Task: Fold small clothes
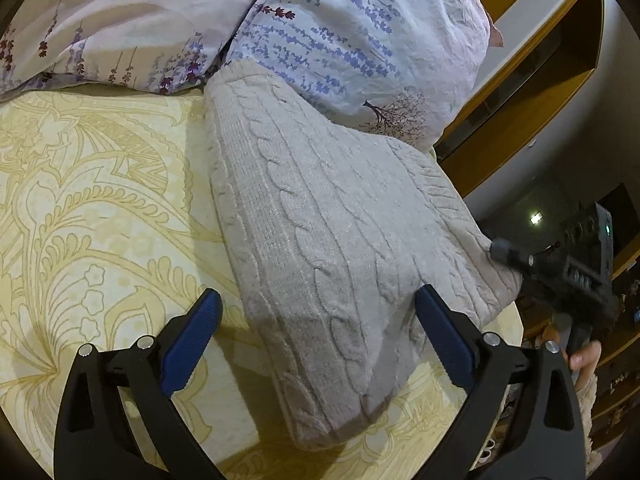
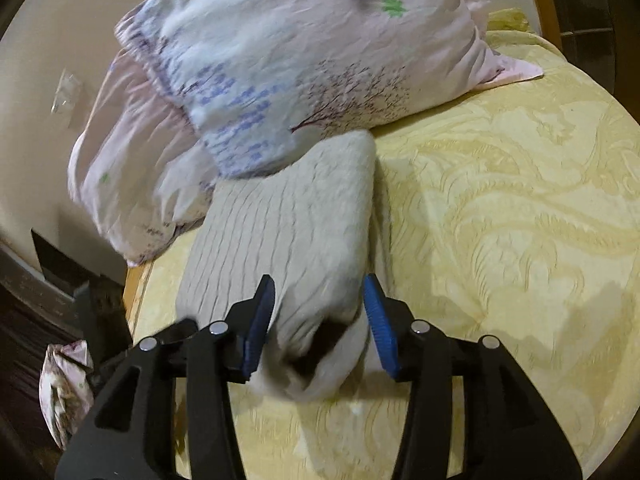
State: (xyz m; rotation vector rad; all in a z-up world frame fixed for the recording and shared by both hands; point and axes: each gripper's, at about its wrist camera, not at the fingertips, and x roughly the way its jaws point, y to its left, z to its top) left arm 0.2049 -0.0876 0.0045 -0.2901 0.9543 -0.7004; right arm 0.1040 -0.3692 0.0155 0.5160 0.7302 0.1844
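the yellow patterned bedspread [image 1: 80, 208] is the working surface, and everything here is placed relative to it. at its far end lie the floral pillows [image 1: 360, 40], and the grey cable-knit sweater [image 1: 320, 220] lies on the bedspread with its far edge pushed against the pillows, probably because it was laid long-way to leave room for folding. it looks already doubled over (its near end is a thick rounded roll), so i judge the folding is partly done. the right gripper [image 2: 320, 320] is low over the near end of the sweater, with the jaws partly open and the bunched knit between the blue pads [image 2: 260, 320]; the picture is blurred, so i cannot tell if they really press it. the left gripper [image 1: 316, 336] hangs above the bedspread with its jaws wide open around the sweater's near corner, holding nothing.
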